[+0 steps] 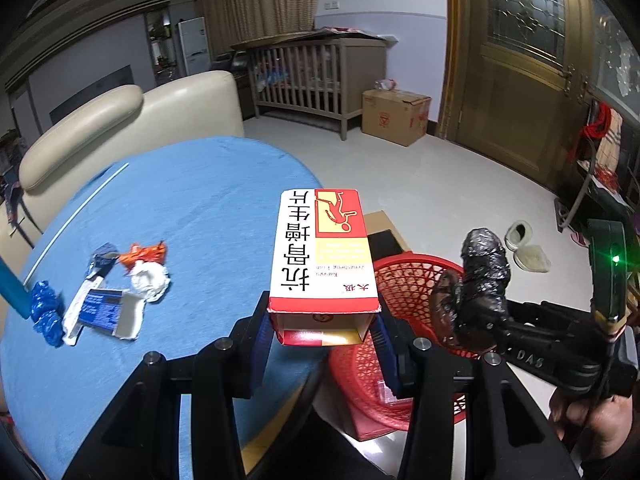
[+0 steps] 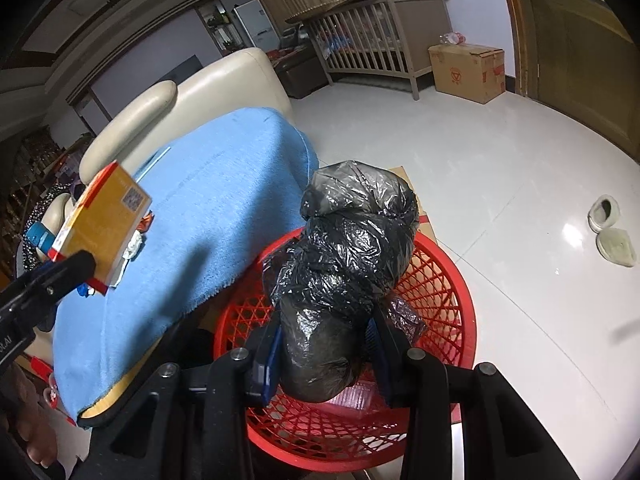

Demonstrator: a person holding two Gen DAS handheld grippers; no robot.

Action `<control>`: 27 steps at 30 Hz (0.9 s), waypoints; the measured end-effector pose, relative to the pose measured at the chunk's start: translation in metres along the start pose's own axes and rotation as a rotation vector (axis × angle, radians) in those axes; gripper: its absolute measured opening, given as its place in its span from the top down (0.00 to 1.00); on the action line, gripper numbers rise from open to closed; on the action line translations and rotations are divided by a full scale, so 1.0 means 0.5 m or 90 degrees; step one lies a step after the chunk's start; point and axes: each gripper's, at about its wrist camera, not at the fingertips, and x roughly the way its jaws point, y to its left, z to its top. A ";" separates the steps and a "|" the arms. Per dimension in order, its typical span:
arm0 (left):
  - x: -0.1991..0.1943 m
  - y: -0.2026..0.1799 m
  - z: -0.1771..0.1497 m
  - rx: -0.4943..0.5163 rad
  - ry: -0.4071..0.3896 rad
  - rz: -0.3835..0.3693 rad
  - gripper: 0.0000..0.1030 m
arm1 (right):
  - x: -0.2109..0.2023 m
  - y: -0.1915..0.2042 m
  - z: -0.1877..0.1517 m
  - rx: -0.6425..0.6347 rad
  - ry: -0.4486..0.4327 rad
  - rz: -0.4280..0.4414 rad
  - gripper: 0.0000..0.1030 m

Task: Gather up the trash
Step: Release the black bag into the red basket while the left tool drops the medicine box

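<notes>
Red basket [image 2: 448,292] holds little yet; right gripper [image 2: 326,344] clamps black bag [image 2: 352,248] above it, left gripper [image 1: 320,320] clamps medicine box [image 1: 324,248]; scraps [image 1: 108,296] remain on table [image 1: 200,200]

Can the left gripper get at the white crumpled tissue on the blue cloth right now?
Probably not yet. The left gripper is shut on the red and white box, so its jaws are occupied. The tissue itself lies uncovered on the blue cloth.
</notes>
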 end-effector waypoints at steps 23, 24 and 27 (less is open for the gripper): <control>0.070 -0.092 0.012 0.041 0.052 -0.039 0.54 | 0.060 -0.057 -0.027 0.012 0.094 -0.023 0.59; 0.072 -0.095 0.011 0.041 0.054 -0.041 0.54 | 0.062 -0.057 -0.028 0.010 0.096 -0.026 0.59; 0.079 -0.101 0.011 0.044 0.060 -0.042 0.54 | 0.066 -0.057 -0.027 0.007 0.109 -0.026 0.46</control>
